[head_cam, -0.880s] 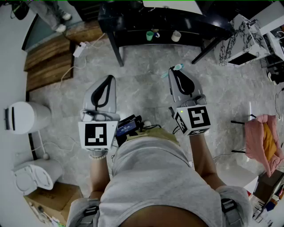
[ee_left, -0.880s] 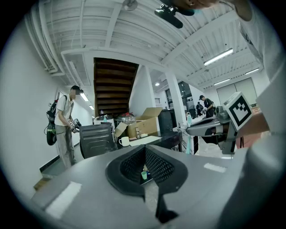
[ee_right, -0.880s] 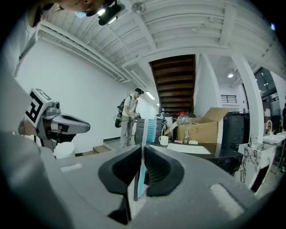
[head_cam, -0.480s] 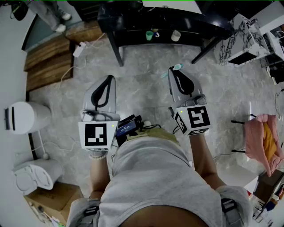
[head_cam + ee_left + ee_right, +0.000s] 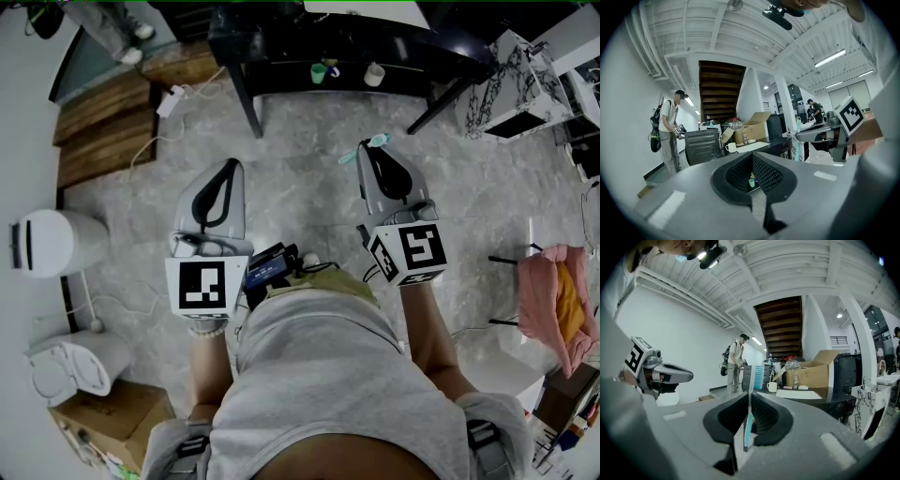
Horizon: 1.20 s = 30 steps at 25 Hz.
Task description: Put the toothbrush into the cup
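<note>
Right gripper (image 5: 749,397) pinching teal plastic toothbrush (image 5: 758,376) upright, bristles up | left gripper (image 5: 751,158) pressed together, empty | small green cup (image 5: 319,73) well ahead, near edge of black table (image 5: 274,42)

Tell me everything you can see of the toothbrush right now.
The toothbrush is slim and plastic-looking, with a teal and whitish handle and blue bristles at the top. It stands upright, pinched at mid-handle between the closed jaws of the right gripper, with the head above them and the tail below. From the head view it sticks out crosswise at the gripper's tip, above the floor.
</note>
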Each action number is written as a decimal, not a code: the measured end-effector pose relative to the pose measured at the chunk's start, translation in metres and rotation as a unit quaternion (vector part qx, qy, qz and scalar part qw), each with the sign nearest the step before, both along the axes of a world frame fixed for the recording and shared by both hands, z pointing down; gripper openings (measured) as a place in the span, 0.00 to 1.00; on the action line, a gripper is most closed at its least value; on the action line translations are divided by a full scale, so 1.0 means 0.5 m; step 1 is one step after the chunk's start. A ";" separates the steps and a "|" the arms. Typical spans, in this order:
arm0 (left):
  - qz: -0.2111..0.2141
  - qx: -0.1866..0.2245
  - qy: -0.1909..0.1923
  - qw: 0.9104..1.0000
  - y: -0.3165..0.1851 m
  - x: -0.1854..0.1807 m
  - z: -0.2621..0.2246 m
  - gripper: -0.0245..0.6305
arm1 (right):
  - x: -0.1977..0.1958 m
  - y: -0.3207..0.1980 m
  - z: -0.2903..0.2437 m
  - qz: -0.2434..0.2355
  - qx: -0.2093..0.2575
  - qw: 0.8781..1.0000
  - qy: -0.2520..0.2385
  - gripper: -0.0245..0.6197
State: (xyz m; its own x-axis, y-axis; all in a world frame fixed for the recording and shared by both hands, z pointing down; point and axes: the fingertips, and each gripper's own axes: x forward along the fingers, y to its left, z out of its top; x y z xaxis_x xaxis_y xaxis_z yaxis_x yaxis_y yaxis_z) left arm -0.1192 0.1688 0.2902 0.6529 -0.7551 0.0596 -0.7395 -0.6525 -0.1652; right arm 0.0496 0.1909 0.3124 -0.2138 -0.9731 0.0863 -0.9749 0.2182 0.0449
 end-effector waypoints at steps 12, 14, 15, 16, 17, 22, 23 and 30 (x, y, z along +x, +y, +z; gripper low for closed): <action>-0.004 -0.004 -0.003 1.000 0.029 0.044 -0.004 0.05 | 0.041 0.027 0.006 -0.008 -0.010 1.000 0.003 0.07; -0.010 -0.005 -0.004 1.000 0.035 0.048 -0.001 0.05 | 0.048 0.030 0.007 -0.011 -0.009 1.000 0.002 0.07; -0.013 -0.004 -0.005 1.000 0.038 0.051 0.001 0.05 | 0.051 0.033 0.009 -0.014 -0.008 1.000 0.002 0.07; -0.016 -0.003 -0.005 1.000 0.042 0.053 0.002 0.05 | 0.055 0.036 0.011 -0.016 -0.008 1.000 0.002 0.07; -0.020 -0.003 -0.005 1.000 0.046 0.055 0.003 0.06 | 0.058 0.038 0.014 -0.019 -0.007 1.000 0.002 0.07; -0.033 0.005 -0.002 0.999 0.058 0.052 0.003 0.05 | 0.058 0.039 0.021 -0.030 -0.002 1.000 0.000 0.07; -0.036 0.006 -0.001 0.999 0.060 0.051 0.002 0.05 | 0.057 0.039 0.020 -0.032 -0.001 0.999 0.000 0.07; -0.037 0.009 -0.001 0.999 0.061 0.060 0.003 0.06 | 0.068 0.044 0.020 -0.030 0.002 1.000 0.000 0.07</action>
State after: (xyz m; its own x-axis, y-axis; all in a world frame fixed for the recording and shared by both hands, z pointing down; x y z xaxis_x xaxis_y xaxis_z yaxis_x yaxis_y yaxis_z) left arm -0.0891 0.1995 0.2915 0.5959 -0.8016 0.0478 -0.7847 -0.5939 -0.1778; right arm 0.0834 0.2126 0.3223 -0.2723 -0.9587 0.0821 -0.9598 0.2766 0.0468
